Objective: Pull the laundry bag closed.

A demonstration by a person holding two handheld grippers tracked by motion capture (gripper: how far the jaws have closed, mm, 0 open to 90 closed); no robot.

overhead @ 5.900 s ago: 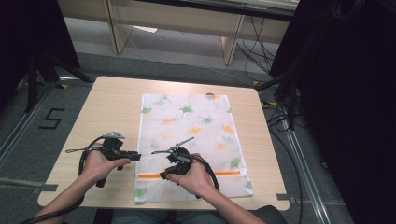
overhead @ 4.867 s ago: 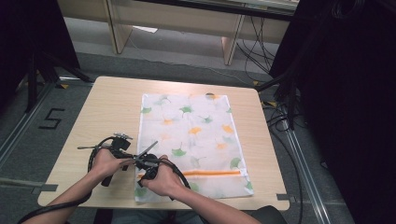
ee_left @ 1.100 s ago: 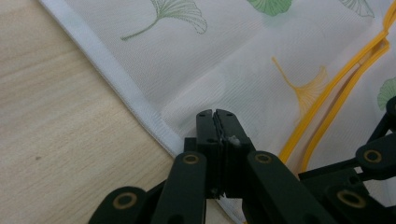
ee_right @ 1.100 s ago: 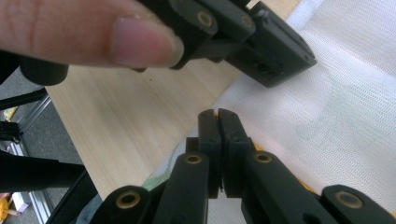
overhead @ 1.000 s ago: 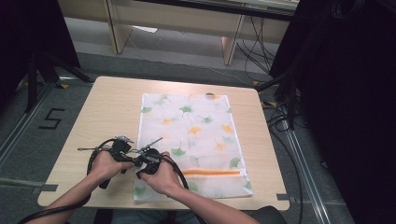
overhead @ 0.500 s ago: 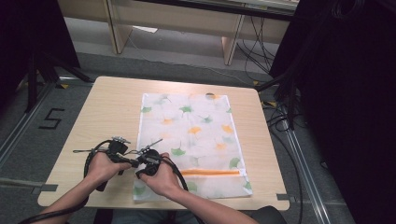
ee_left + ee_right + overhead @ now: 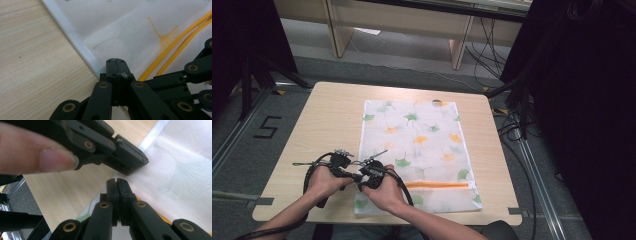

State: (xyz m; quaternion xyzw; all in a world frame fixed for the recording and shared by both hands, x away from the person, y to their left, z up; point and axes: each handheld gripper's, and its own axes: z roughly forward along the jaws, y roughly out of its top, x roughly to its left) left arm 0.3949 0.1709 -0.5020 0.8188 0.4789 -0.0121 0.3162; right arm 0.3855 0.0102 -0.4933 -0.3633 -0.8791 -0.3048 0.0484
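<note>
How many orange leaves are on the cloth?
4 that I can make out on the cloth: one left of the middle, one in the middle, one toward the right edge, one lower right. The hands may hide more.

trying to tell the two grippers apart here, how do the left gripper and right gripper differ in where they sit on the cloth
The left gripper sits at the white hem on the cloth's left edge, beside bare table; the right gripper sits just inside that edge, by the orange stripe. In the high view the left gripper lies nearer the table's left side than the right gripper. Both have their jaws shut, tips close together, near the cloth's near left corner.
</note>
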